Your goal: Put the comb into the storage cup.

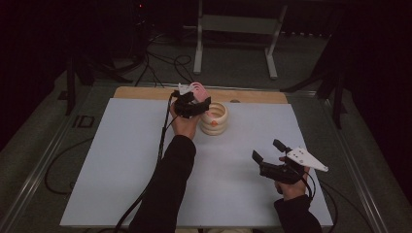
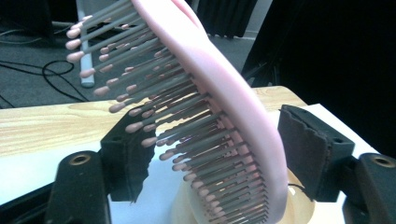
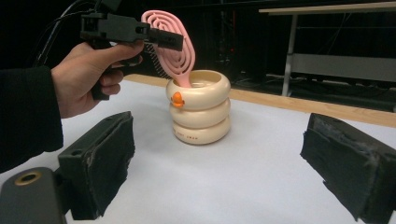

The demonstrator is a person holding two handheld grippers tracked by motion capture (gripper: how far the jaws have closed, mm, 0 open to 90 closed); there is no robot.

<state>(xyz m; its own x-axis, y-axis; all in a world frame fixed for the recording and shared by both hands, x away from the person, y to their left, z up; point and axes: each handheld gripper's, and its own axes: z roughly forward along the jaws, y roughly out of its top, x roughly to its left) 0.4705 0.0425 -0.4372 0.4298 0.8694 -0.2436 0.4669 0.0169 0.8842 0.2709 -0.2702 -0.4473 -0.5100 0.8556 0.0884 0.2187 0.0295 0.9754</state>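
A pink hairbrush (image 1: pixel 198 89) (image 2: pixel 224 84) (image 3: pixel 170 42) stands handle-down in a cream cup of three stacked rings (image 1: pixel 214 119) (image 3: pixel 200 109) near the table's far edge; the cup has a small orange knob on its side. My left gripper (image 1: pixel 194 101) (image 2: pixel 212 135) (image 3: pixel 161 38) has the brush head between its jaws, open: the bristles brush one pad and the other pad stands just off the brush's back. At the near right, my right gripper (image 1: pixel 268 150) (image 3: pixel 219 158) hovers open, nothing between its pads, and it points toward the cup.
A white sheet (image 1: pixel 131 160) covers the table, with a wooden strip (image 1: pixel 145 93) bare along the far edge. Beyond the table stand a metal frame (image 1: pixel 235 29) and dark floor with cables (image 1: pixel 165 60). A cable trails from each gripper.
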